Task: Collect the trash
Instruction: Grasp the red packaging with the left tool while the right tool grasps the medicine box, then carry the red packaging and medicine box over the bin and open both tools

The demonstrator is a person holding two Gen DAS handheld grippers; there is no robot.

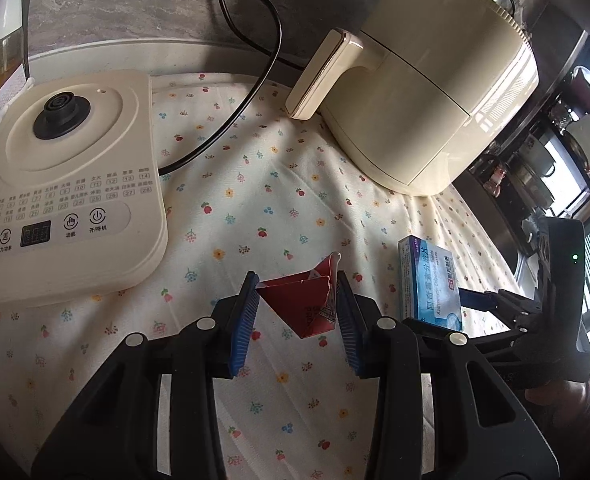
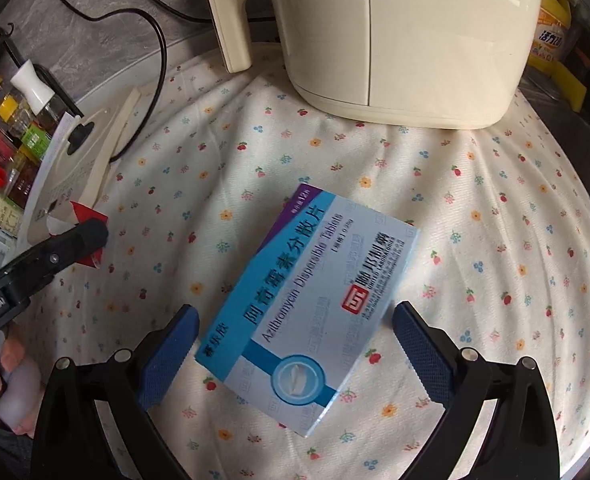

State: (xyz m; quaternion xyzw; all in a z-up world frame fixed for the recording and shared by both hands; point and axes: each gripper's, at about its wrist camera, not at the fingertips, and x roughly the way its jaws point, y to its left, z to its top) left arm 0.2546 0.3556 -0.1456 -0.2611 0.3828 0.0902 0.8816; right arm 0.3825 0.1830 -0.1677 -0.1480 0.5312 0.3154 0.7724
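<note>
My left gripper [image 1: 299,312] has its ribbed blue pads [image 1: 243,324] set either side of a torn red wrapper [image 1: 303,304]; both pads appear to touch the crumpled foil, so I read it as clamped, though the contact on the right side is hard to make out. My right gripper [image 2: 291,360] stands wide apart around a blue and white medicine box [image 2: 311,312] of glossy card printed "Azithromycin Dispersible Tablets", neither textured pad touching it; the box lies flat and skewed on the tablecloth [image 2: 495,240], a soft cream weave dotted with small flowers. In the right wrist view the wrapper is mostly hidden behind my left gripper's black arm. Left of the wrapper sits a cream plastic kettle base [image 1: 67,192] with a round black connector and a panel of tiny labels too small to read. Beyond the box stands a smooth cream air fryer [image 1: 427,92], cut off at the top, its black power cord [image 1: 255,80] looping over the cloth. Spice bottles [image 2: 19,128] crowd the left edge, blurred.
</note>
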